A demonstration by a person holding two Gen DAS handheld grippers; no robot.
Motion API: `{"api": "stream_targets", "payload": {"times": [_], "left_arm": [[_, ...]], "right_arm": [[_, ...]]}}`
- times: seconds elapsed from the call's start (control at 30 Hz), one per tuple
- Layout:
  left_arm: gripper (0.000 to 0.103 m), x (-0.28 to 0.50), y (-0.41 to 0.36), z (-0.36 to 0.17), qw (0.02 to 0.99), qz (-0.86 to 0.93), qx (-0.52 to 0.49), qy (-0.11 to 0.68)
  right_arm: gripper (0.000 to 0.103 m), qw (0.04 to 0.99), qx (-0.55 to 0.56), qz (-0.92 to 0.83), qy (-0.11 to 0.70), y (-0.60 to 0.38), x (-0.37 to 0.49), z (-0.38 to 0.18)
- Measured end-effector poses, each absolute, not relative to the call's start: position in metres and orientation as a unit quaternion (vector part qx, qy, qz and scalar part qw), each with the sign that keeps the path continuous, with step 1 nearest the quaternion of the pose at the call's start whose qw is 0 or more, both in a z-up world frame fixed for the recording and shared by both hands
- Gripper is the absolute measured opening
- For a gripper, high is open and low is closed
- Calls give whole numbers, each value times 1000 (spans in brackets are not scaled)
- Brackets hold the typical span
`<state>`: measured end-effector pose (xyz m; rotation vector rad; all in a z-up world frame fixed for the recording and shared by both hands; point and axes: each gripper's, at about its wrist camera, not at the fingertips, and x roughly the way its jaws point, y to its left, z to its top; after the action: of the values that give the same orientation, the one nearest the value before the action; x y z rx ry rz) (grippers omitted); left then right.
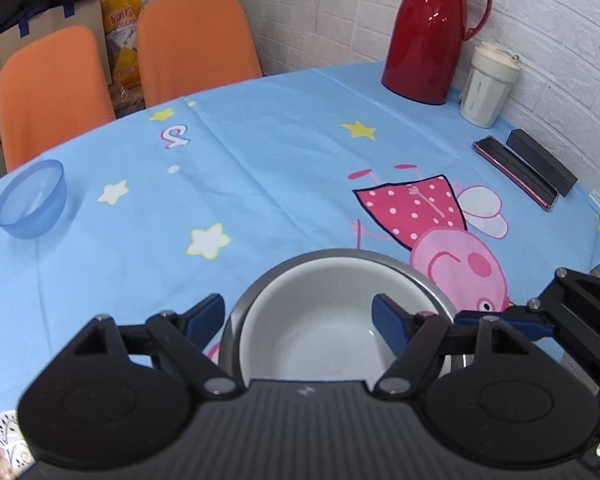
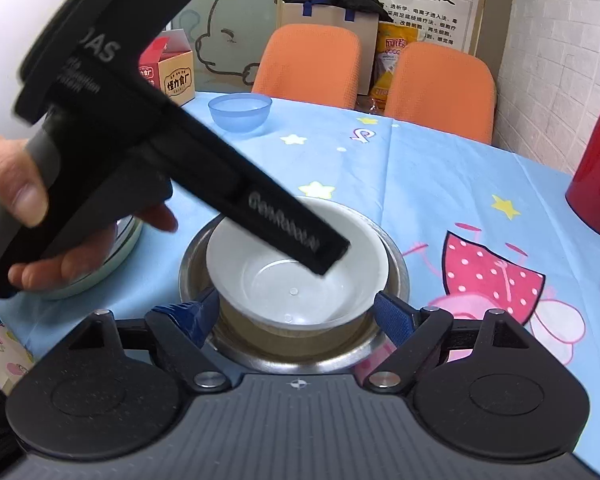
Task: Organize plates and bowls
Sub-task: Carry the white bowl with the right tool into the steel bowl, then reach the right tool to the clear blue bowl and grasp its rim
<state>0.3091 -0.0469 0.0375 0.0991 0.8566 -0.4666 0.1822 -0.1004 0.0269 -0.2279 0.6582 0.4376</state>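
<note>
Both claws, left gripper (image 1: 300, 316) and right gripper (image 2: 296, 316), are standing half-open, gripping nothing, framing the white bowl (image 1: 312, 312) nesting in the steel bowl (image 2: 396, 264) at lower centre, likely for stacking.

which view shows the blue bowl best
The left wrist view shows the blue bowl best: it stands alone at the table's far left edge, tilted toward the camera so its inside shows. In the right wrist view the same bowl is whole too, but smaller and seen from the side, beyond the left gripper's body.
</note>
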Motion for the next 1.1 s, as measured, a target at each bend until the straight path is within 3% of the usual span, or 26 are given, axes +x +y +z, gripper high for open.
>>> {"api": "stream_targets", "payload": {"times": [0.43, 0.83, 1.1], "left_arm": [[76, 314, 37, 52, 900, -139, 9, 413], [76, 347, 123, 52, 907, -85, -22, 411], [76, 412, 161, 53, 914, -64, -59, 397]], "right_arm": [[71, 934, -73, 187, 295, -145, 177, 55], [72, 920, -35, 240, 308, -90, 307, 77], [72, 887, -81, 270, 365, -22, 399, 48]]}}
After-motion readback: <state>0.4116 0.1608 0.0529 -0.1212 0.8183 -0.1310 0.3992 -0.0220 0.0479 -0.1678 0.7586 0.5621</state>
